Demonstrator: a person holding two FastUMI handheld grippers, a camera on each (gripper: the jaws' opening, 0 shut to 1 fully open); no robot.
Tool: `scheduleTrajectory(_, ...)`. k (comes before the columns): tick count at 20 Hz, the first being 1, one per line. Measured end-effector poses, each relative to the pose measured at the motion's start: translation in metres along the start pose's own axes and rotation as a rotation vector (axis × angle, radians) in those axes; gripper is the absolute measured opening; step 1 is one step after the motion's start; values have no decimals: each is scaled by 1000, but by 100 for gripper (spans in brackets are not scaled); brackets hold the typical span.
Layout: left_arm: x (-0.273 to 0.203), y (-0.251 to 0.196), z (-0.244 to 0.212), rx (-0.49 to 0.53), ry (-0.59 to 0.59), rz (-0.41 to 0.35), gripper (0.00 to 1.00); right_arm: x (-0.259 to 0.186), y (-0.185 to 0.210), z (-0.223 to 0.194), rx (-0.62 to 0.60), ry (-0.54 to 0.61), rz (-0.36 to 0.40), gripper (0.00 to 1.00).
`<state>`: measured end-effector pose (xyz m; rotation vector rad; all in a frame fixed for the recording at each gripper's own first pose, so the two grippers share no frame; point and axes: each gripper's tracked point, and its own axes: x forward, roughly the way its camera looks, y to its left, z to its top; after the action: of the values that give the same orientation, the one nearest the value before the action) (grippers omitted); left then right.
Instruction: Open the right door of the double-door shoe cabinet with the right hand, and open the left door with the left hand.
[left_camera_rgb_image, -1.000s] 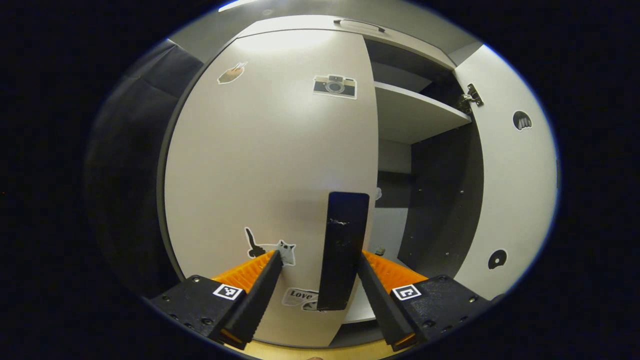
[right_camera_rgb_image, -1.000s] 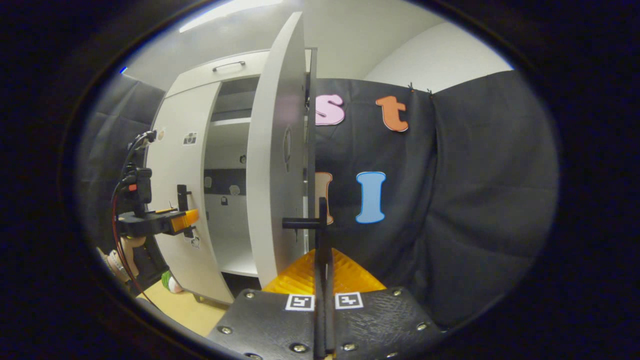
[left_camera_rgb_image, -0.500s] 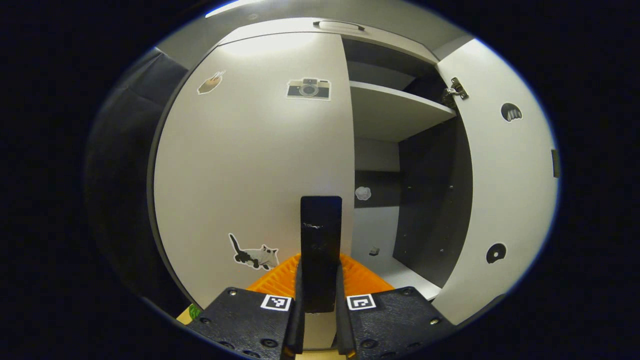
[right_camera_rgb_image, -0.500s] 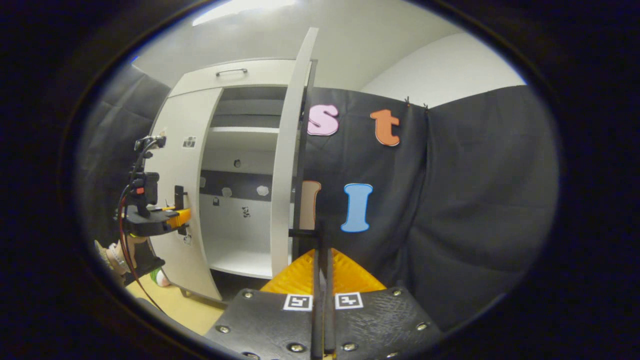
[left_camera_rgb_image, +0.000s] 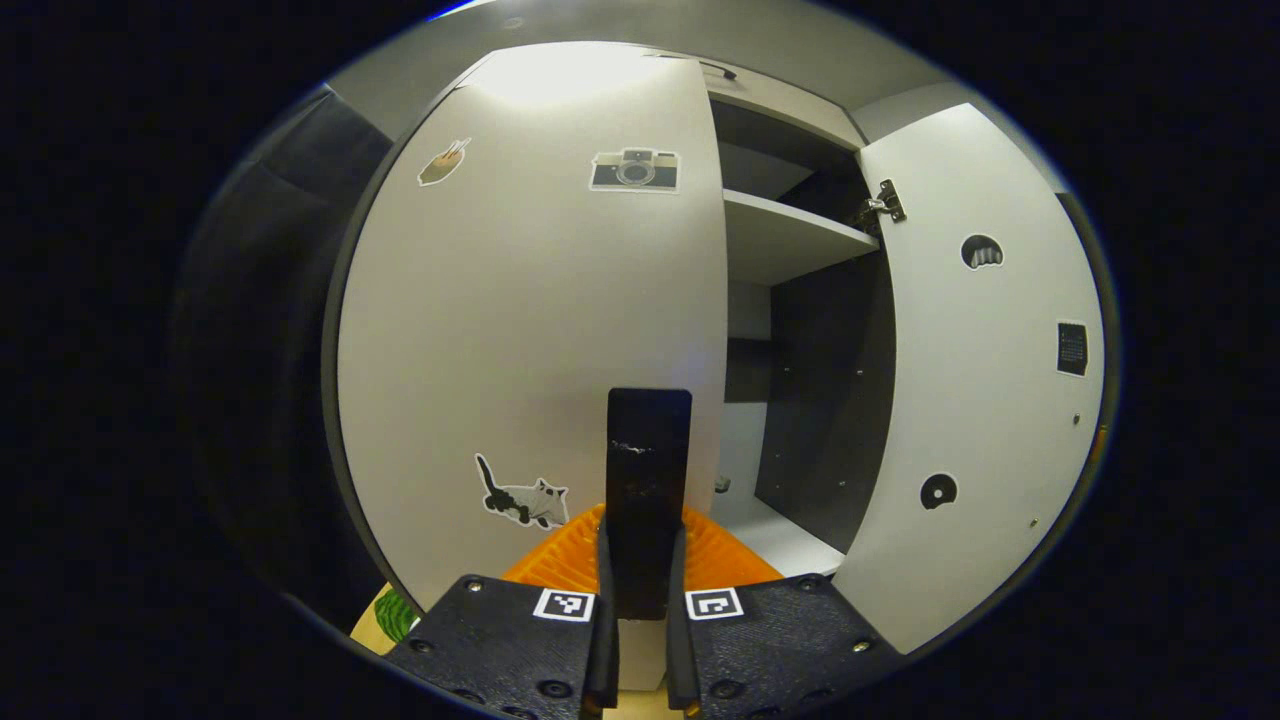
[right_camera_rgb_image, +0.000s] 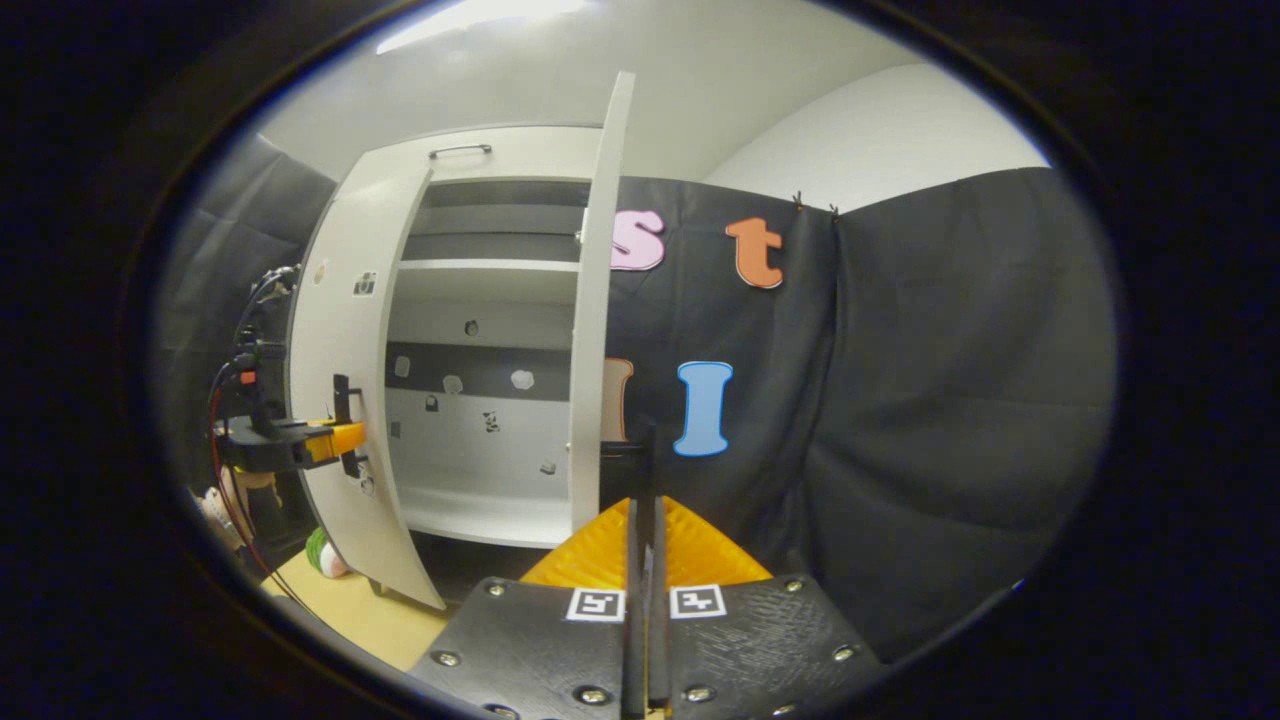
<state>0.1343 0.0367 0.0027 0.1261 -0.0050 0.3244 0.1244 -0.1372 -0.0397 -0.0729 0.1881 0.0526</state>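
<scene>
My left gripper (left_camera_rgb_image: 641, 600) has its fingers clamped on the left door's handle (left_camera_rgb_image: 648, 480) — 6 o'clock. My right gripper (right_camera_rgb_image: 643, 560) is closed on the right door's handle (right_camera_rgb_image: 630, 448); right door (right_camera_rgb_image: 592, 330) wide open.

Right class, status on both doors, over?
Left tool shut on left handle, left door part open. Right tool shut on right handle, right door wide. Nothing blocking.

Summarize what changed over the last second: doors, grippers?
The left gripper closed from open onto the left door's handle and has started swinging the left door outward. The right door swung further open, now edge-on in the right gripper view. The right gripper stayed shut on the right door's handle. The cabinet shelves are unchanged.
</scene>
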Motion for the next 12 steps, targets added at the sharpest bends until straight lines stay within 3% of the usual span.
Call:
scheduleTrajectory(7, -48, 12, 1, -3, 14, -49, 19, -11, 34, 2, 8, 4, 33, 2)
scheduleTrajectory(12, -70, 21, 5, -26, 28, -47, 19, -20, 70, 1, 13, 10, 98, 2)
